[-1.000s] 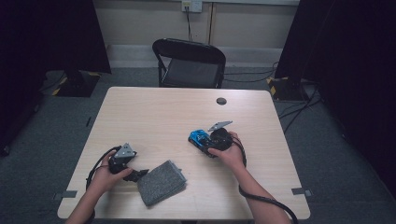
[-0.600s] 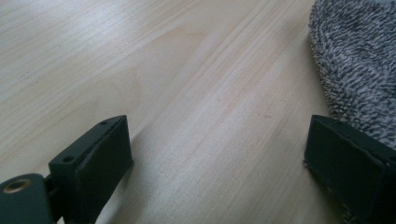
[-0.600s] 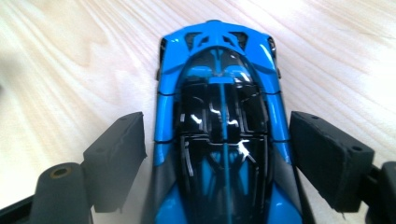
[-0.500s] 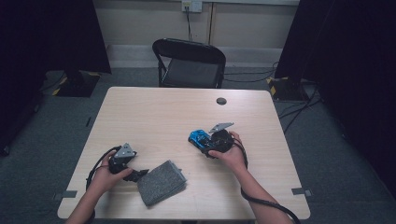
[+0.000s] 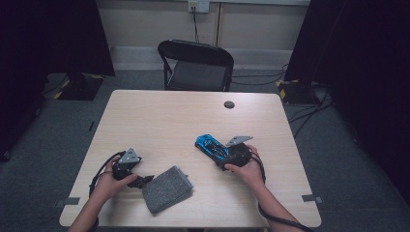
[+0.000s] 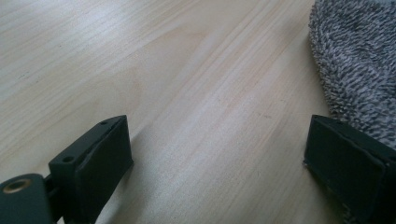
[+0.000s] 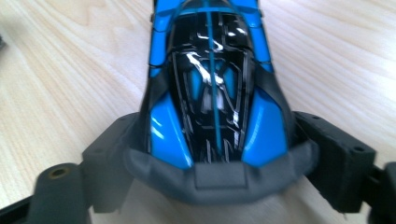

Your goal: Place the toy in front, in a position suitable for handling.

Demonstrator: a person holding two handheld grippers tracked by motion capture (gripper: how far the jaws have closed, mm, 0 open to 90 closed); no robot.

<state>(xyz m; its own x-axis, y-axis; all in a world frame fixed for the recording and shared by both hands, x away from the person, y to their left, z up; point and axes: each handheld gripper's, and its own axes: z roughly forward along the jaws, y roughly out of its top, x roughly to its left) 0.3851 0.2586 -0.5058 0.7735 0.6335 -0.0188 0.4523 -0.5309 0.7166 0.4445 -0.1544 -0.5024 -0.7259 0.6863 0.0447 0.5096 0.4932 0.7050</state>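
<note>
A blue and black toy car [image 5: 210, 145] stands on the table, nose pointing to the far left. Its grey rear end [image 7: 219, 179] lies between the jaws of my right gripper [image 5: 221, 157], which have just been opening. They flank the car's tail closely, and I see no squeeze on it. My right gripper [image 7: 210, 158] is therefore open. A grey fuzzy cloth [image 5: 167, 189] lies near the front edge. My left gripper [image 5: 144, 181] rests low over the wood, open, with its right jaw at the cloth's edge [image 6: 359, 70] and bare table between the jaws.
The light wooden table [image 5: 174, 121] has a small black disc [image 5: 229, 104] near its far edge. A black folding chair [image 5: 196, 65] stands behind the table. Cables trail from both grippers toward the near edge.
My right hand and gripper have slid a little to the right and toward the near edge, while the car stays about where it was. The left gripper and cloth have not moved.
</note>
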